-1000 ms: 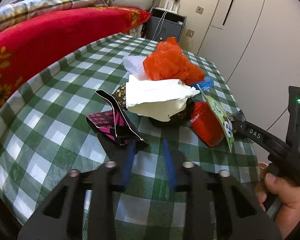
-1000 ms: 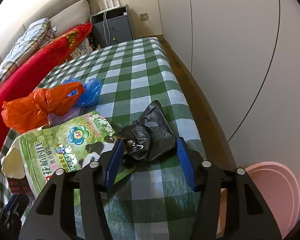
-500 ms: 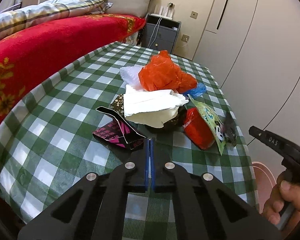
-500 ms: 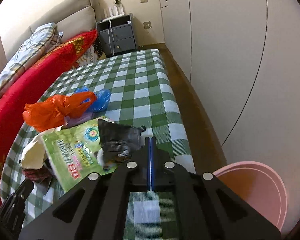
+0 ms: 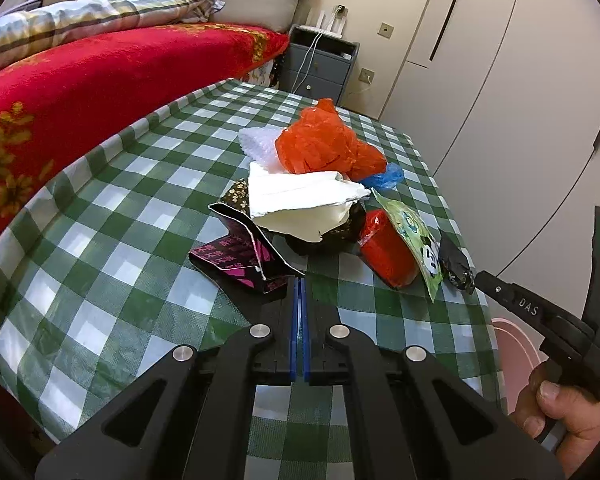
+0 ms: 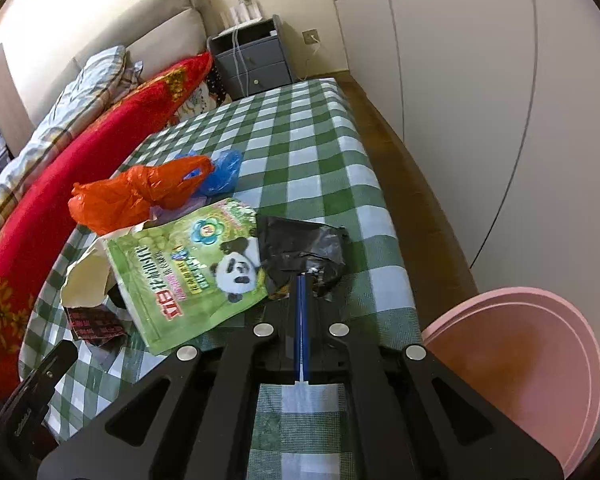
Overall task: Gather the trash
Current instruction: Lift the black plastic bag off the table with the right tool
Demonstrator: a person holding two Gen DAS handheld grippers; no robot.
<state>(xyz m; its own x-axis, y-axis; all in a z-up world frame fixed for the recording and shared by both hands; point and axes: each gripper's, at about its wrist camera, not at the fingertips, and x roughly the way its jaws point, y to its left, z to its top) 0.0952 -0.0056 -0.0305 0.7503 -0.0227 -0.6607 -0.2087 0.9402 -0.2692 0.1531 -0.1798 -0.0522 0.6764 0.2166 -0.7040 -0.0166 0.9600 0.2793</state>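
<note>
left wrist view: left tongs [image 5: 299,284] pressed together on a corner of the black-and-pink wrapper [image 5: 240,258], a thin, creased foil lying on the checked worktop [image 5: 112,216].

right wrist view: right tongs [image 6: 302,280] pinch the crinkled black plastic bag [image 6: 300,246] beside the glossy green panda pouch [image 6: 188,268]; probably light, limp, slippery, best gripped at a bunched fold.
</note>
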